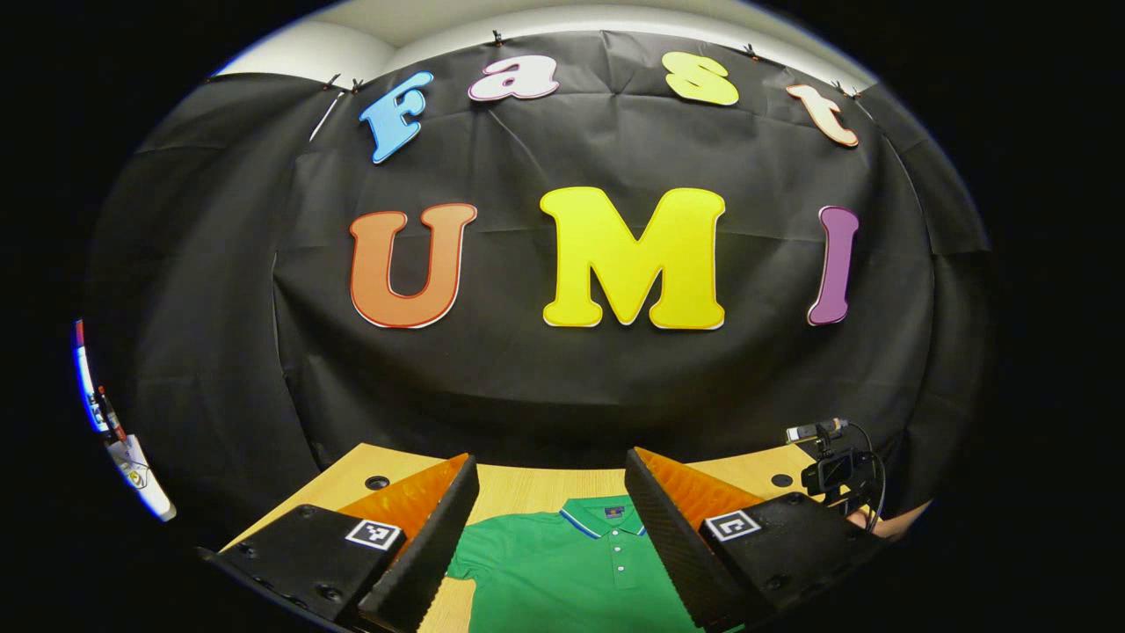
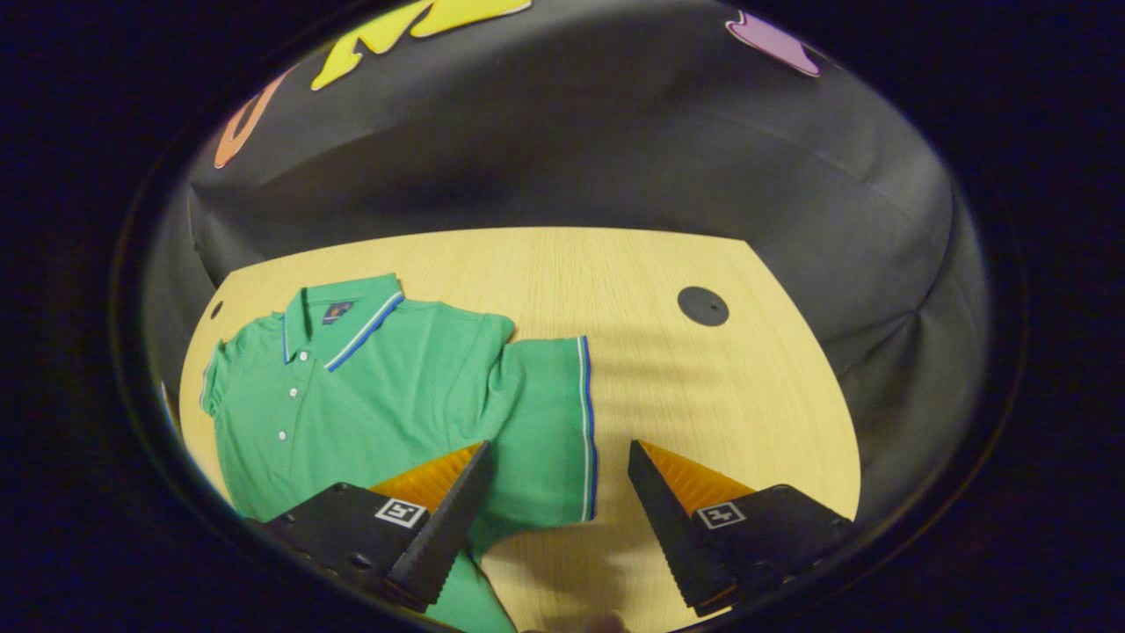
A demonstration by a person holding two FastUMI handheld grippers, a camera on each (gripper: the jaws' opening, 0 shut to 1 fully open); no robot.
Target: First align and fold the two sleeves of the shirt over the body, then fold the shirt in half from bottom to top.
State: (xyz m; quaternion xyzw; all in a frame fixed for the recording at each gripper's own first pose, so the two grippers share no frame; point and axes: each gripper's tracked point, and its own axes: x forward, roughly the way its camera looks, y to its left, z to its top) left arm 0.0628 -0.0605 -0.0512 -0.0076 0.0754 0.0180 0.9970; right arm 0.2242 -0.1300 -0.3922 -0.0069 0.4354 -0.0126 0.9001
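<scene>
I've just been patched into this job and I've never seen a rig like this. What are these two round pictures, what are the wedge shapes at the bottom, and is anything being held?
Each round picture comes from a fisheye camera riding on a hand-held two-finger gripper; a person carries one in each hand. The wedges at the bottom are that gripper's own fingers.

The left gripper view looks mostly at the booth's wall, with the left gripper open above the collar of a green polo shirt. A small camera on a stand shows at the right edge.

The right gripper view looks down on the wooden table. The shirt lies flat there, front up, with one sleeve spread outward. The right gripper is open, with that sleeve's striped hem between its fingers.

Nothing is held; no fold shows yet.
</scene>
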